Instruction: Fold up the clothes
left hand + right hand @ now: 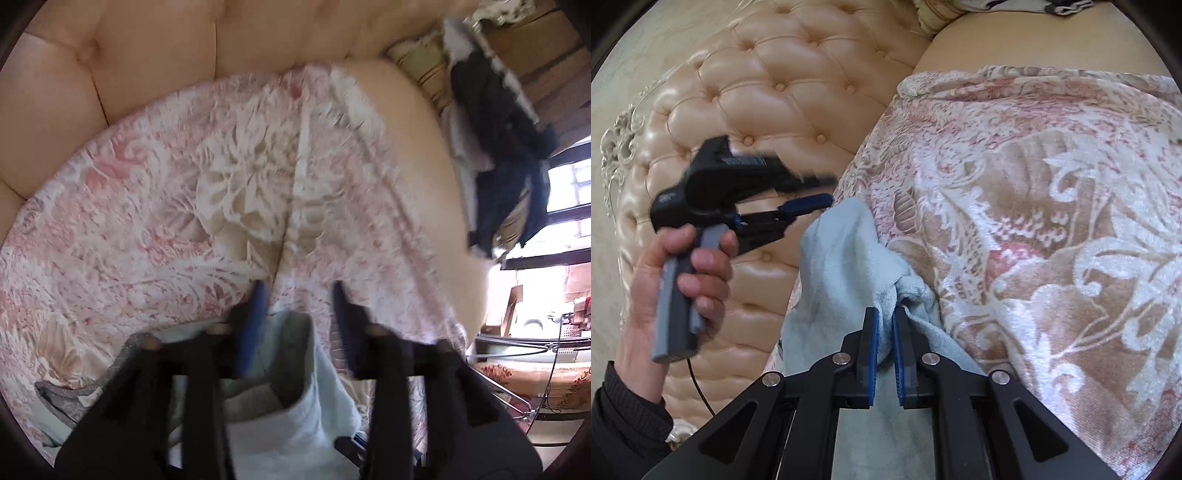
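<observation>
Right gripper (884,314): its blue-padded fingers (871,354) are nearly together, pinching a bunched fold of the pale blue garment (846,266); only the right wrist view shows this grip.
Left gripper (301,291): in its own view the two blue-lined fingers (255,314) stand well apart, with nothing pinched between the tips; the picture is blurred.
Left gripper from the side (812,192): the right wrist view shows it held in the air in front of the tufted headboard (768,110), jaws parted, its lower tip just beside the garment's upper corner; contact cannot be told.
Person's hand (668,280): wrapped around the grey handle of the left gripper, a dark sleeve (624,417) at the wrist; seen only in the right wrist view.
Pale blue garment, left wrist view (295,421): it lies low in the frame under and between the gripper's arms, on the floral blanket (147,206).
Pale blue garment, right wrist view: it hangs at the blanket's edge, between the headboard and the blanket, gathered at the right gripper's tips.
Floral blanket, right wrist view (1052,229): pink, beige and white, covering the bed.
Dark clothes (506,140): piled to the right beyond the blanket, near a bright window (569,192); only the left wrist view shows them.
Grey cloth (70,395): a patterned piece at lower left of the left wrist view, lying on the blanket.
</observation>
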The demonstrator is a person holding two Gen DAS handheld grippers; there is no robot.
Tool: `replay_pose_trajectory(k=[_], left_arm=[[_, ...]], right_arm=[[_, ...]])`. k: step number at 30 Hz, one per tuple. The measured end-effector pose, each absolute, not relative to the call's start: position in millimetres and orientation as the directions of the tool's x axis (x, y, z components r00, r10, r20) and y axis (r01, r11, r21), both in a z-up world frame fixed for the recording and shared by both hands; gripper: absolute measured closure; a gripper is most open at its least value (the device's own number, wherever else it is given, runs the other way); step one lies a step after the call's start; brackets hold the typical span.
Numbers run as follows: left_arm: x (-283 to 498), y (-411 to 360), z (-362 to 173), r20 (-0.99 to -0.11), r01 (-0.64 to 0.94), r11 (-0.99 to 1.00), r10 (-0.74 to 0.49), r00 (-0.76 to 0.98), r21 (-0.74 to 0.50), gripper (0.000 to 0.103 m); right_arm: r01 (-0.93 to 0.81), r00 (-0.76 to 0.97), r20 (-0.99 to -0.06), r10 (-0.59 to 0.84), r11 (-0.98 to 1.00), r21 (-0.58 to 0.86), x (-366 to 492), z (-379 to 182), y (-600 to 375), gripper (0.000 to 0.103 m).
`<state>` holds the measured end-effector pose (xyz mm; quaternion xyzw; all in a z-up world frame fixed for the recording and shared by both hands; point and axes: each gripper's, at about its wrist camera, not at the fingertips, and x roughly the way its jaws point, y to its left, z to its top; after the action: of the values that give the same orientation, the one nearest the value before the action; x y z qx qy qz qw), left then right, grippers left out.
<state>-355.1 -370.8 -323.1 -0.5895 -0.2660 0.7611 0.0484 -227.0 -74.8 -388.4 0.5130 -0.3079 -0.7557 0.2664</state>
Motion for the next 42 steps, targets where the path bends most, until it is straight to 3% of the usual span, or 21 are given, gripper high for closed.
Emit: replay_pose_trajectory(k=[4, 8, 10, 14, 19, 21, 23, 25, 27, 30, 36, 40, 42], left_arm=[[-326.6, -373.1, -302.8, -0.833, 0.178, -0.843, 0.428, -0.349, -0.508, 0.055], [-302.2, -385.4, -300.3, -0.785, 0.178, -0.804, 0.462, -0.411, -0.567, 0.059], [-292.4, -381.8, -309.1, -0.755, 0.186, -0.76, 0.521, -0.398, -0.623, 0.059], [-268.6, -373.7, -329.0, -0.616, 0.244, -0.567, 0.691, -0.379, -0.787, 0.059], [-192.2, -369.0, -333.1, -0.437, 0.255, -0.356, 0.689, -0.578, -0.899, 0.059], [-164.6, -358.0, -349.5, -0.369, 0.275, -0.249, 0.69, -0.622, -0.929, 0.058], [-148.0, -350.0, -372.5, -0.309, 0.328, -0.11, 0.696, -0.648, -0.938, 0.058], [-141.2, -348.8, -390.4, -0.303, 0.376, -0.036, 0.665, -0.683, -0.926, 0.056], [-135.8, -349.7, -405.1, -0.3, 0.41, 0.033, 0.629, -0.717, -0.912, 0.056], [-134.8, -356.6, -411.1, -0.309, 0.439, 0.083, 0.596, -0.741, -0.895, 0.057], [-128.8, -353.2, -418.1, -0.374, 0.538, 0.167, 0.552, -0.745, -0.826, 0.055], [-129.6, -351.0, -404.8, -0.478, 0.576, 0.071, 0.481, -0.735, -0.814, 0.055], [-134.1, -352.0, -410.2, -0.481, 0.586, 0.088, 0.48, -0.733, -0.806, 0.056]], right_arm=[[0.075, -0.359, -0.623, -0.695, -0.687, 0.723, -212.0, -378.7, -62.9, 0.087], [0.067, -0.388, -0.628, -0.675, -0.7, 0.711, -196.7, -369.0, -50.5, 0.041], [0.089, -0.4, -0.612, -0.682, -0.693, 0.715, -194.1, -365.8, -47.1, 0.034], [0.086, -0.377, -0.571, -0.729, -0.642, 0.762, -203.1, -370.7, -50.4, 0.033], [0.083, -0.368, -0.457, -0.81, -0.518, 0.852, -231.1, -368.6, -27.1, 0.033], [0.118, -0.335, -0.517, -0.788, -0.579, 0.806, -255.0, -362.7, -21.8, 0.032], [0.268, -0.283, -0.621, -0.731, -0.682, 0.681, -267.6, -351.6, -35.3, 0.032], [0.503, -0.285, -0.734, -0.616, -0.748, 0.433, -259.3, -339.5, -59.3, 0.032], [0.654, -0.336, -0.736, -0.587, -0.708, 0.267, -238.9, -330.0, -75.3, 0.032], [0.743, -0.326, -0.74, -0.588, -0.643, 0.184, -226.1, -333.2, -92.4, 0.032], [0.76, -0.344, -0.788, -0.51, -0.644, 0.085, -232.8, -351.9, -95.8, 0.032], [0.766, -0.371, -0.781, -0.503, -0.641, 0.049, -229.1, -350.0, -89.3, 0.032], [0.757, -0.361, -0.783, -0.507, -0.65, 0.073, -232.4, -350.7, -88.7, 0.032]])
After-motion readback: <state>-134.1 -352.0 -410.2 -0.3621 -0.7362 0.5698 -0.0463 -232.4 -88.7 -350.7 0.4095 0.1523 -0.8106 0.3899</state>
